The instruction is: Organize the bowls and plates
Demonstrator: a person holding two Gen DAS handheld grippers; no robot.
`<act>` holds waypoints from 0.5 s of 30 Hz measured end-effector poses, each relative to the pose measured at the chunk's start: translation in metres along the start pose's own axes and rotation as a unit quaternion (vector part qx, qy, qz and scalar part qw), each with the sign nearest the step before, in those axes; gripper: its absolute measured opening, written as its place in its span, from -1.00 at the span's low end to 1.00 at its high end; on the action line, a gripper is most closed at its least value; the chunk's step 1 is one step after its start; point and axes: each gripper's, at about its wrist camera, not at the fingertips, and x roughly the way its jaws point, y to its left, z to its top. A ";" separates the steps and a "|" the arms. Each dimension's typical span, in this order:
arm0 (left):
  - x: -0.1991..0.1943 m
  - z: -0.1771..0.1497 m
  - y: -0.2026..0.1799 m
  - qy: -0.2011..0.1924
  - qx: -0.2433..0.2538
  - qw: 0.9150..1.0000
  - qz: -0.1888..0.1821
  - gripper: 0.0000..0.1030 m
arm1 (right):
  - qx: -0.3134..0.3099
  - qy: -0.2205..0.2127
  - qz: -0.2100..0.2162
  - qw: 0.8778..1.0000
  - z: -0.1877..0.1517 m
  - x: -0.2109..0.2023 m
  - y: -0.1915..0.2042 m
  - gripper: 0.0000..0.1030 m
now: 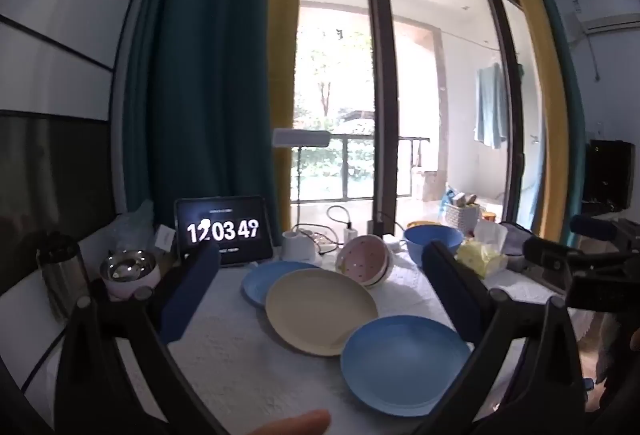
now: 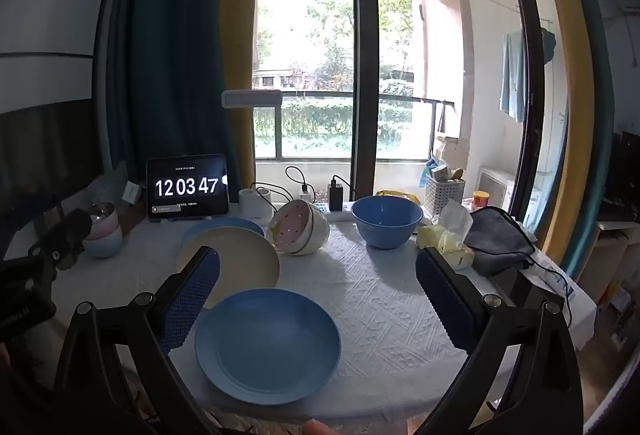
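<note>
A white textured cloth covered the table point(image 1: 224, 363) before a tall window. From the left wrist, the left gripper point(image 1: 316, 287) stood spread wide and empty above three plates: a blue plate point(image 1: 404, 365) nearest the front edge, a cream plate point(image 1: 320, 311) overlapping another blue plate point(image 1: 260, 281) behind. From the right wrist, the right gripper point(image 2: 318, 287) likewise gaped, holding nothing, over the near plate. A blue bowl point(image 2: 387, 221) sat toward the back edge, beside a tipped white bowl point(image 2: 300, 233).
</note>
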 end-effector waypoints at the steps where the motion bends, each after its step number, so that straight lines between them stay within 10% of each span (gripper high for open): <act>1: -0.003 -0.002 0.001 -0.001 -0.001 1.000 -0.001 0.98 | 0.001 -0.001 0.001 1.000 0.000 -0.001 -0.001 0.96; 15: -0.008 -0.001 0.011 -0.001 -0.026 1.000 -0.012 0.98 | -0.003 0.016 0.003 1.000 0.001 0.008 0.005 0.96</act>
